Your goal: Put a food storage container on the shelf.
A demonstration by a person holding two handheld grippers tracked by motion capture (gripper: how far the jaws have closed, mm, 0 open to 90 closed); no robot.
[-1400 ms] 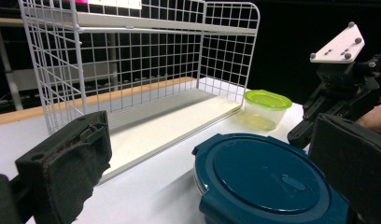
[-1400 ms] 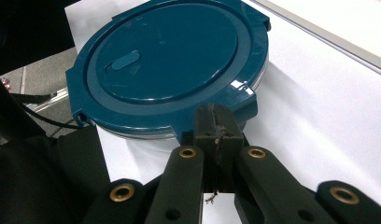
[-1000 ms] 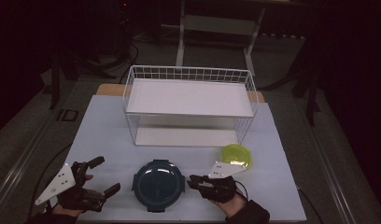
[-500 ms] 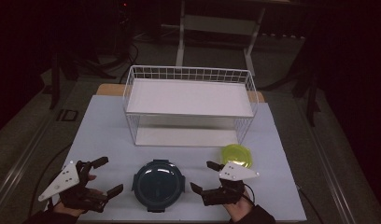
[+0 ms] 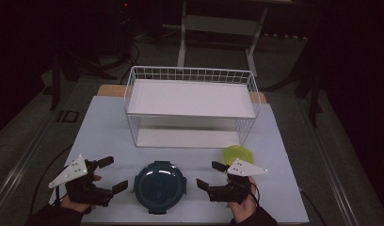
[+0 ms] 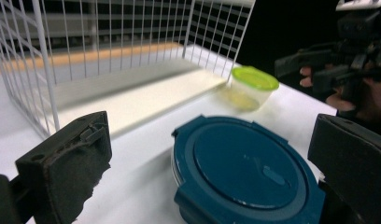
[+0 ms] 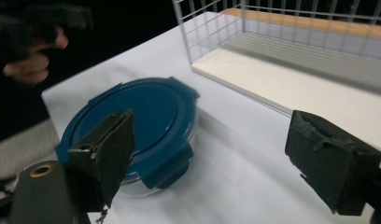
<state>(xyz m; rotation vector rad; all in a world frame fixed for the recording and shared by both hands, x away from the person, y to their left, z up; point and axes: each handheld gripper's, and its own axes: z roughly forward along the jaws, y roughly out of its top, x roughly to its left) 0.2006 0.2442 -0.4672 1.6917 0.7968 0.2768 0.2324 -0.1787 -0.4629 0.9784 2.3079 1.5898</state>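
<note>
A round container with a dark blue clip-on lid (image 5: pixel 159 186) (image 6: pixel 244 170) (image 7: pixel 132 121) sits near the table's front edge, between both grippers. My left gripper (image 5: pixel 112 175) is just left of it, open, with nothing between its jaws (image 6: pixel 212 163). My right gripper (image 5: pixel 210 175) is just right of it, open and empty too (image 7: pixel 212 144). A small clear tub with a yellow-green lid (image 5: pixel 238 153) (image 6: pixel 253 86) stands behind the right gripper. A white wire rack with two shelves (image 5: pixel 192 109) (image 6: pixel 109 60) (image 7: pixel 291 51) stands at the middle of the table.
The table is covered with a white sheet (image 5: pixel 110 136). A wooden edge (image 5: pixel 110 90) shows behind the rack. The floor around the table is dark, with a metal stand (image 5: pixel 218 28) at the back. Cables trail off the left front corner.
The right gripper has drawn back toward the front edge and right, away from the blue-lidded container. The left gripper has shifted slightly. Both stay open.
</note>
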